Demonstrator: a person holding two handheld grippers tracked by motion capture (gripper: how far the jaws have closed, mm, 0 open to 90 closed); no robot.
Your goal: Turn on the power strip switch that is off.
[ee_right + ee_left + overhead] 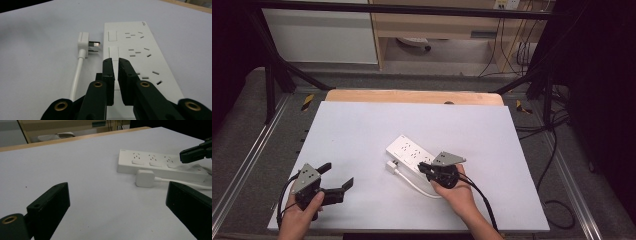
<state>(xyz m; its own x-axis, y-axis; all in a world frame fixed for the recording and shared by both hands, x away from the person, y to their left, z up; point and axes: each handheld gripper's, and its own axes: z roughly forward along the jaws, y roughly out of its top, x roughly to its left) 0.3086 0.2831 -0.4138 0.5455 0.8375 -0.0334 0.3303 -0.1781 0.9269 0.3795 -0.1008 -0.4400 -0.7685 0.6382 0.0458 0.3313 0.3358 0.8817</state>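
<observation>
Right gripper [115,61], jaws nearly closed, tips over the strip [140,52]; plug [83,43] just beside; left gripper [338,179] wide, well apart.

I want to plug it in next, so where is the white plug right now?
In the high view the white plug lies unplugged on the table, just left of the power strip and ahead-left of the right gripper; its prongs face the strip.

Left tool [337,180] gapes wide; right tool [115,62] nearly closed.
</observation>
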